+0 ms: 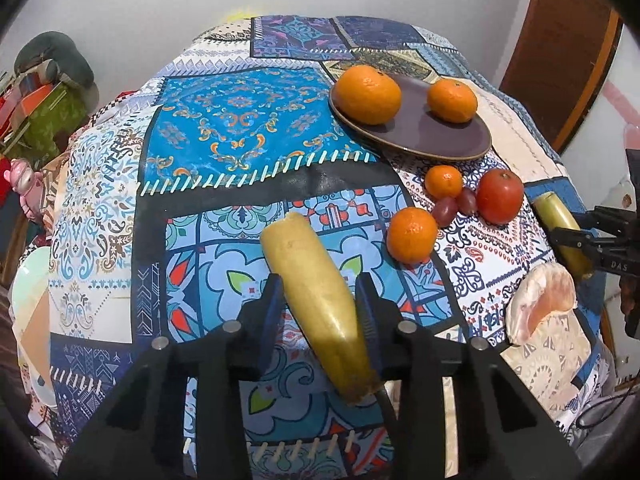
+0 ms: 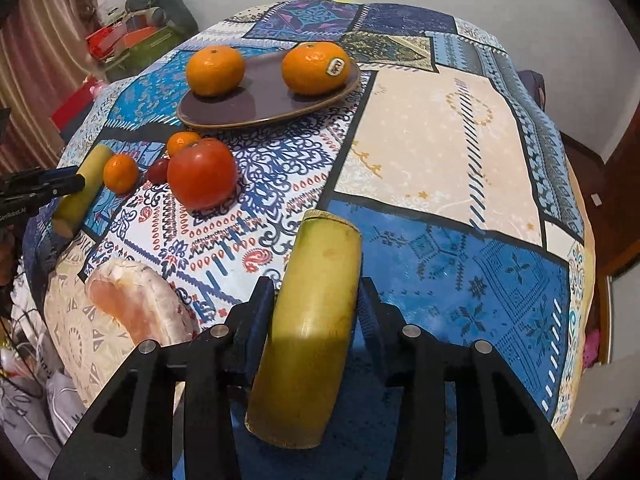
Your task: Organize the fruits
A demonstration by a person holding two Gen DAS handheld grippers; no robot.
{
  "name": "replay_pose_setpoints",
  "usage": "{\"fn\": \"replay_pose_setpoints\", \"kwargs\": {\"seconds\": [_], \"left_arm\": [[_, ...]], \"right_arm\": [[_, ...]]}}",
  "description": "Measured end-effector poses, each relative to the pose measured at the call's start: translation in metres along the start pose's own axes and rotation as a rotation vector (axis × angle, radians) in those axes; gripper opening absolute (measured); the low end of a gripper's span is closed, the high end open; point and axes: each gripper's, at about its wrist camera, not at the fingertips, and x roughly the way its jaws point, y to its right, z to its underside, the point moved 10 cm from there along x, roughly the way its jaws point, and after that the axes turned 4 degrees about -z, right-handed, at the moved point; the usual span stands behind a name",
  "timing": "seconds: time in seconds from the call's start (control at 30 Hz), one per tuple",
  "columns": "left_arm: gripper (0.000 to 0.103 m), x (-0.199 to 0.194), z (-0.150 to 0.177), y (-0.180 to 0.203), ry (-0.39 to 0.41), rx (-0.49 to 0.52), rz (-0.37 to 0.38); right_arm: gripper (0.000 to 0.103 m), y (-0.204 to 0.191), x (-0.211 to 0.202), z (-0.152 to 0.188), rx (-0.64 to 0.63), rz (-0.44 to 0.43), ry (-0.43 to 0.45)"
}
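Note:
My left gripper (image 1: 320, 300) is shut on a yellow banana piece (image 1: 312, 280) held above the patterned tablecloth. My right gripper (image 2: 316, 300) is shut on a second, greener banana piece (image 2: 316, 300); it also shows in the left wrist view (image 1: 560, 232). A dark purple plate (image 1: 440, 136) at the back holds two oranges (image 1: 368, 94) (image 1: 452, 100). In front of it lie two small mandarins (image 1: 412, 234) (image 1: 443, 181), two red grapes (image 1: 446, 210), a red tomato (image 1: 500, 196) and a peeled pomelo segment (image 1: 540, 304).
The table drops away at its rounded edges. Cluttered shelves and bags (image 1: 44, 92) stand to the left, a wooden door (image 1: 560, 52) at the right. A pale green plate (image 1: 28, 280) sits at the left table edge.

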Motion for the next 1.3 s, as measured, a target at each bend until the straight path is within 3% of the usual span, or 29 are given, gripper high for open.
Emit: {"fn": "replay_pose_setpoints", "kwargs": {"seconds": [0.2, 0.43, 0.7, 1.3], "left_arm": [[0.041, 0.012, -0.004, 0.003, -0.030, -0.015, -0.026], [0.044, 0.032, -0.005, -0.002, -0.070, -0.101, 0.000], [0.039, 0.035, -0.008, 0.004, -0.066, -0.119, -0.022], [0.035, -0.048, -0.047, 0.026, 0.134, -0.080, 0.012]], "right_arm": [[0.040, 0.001, 0.006, -0.004, 0.043, 0.004, -0.020], [0.042, 0.002, 0.014, -0.007, 0.090, -0.005, -0.013], [0.035, 0.004, 0.011, -0.011, 0.125, -0.012, 0.025], [0.034, -0.002, -0.041, -0.048, 0.094, -0.006, 0.201]]}}
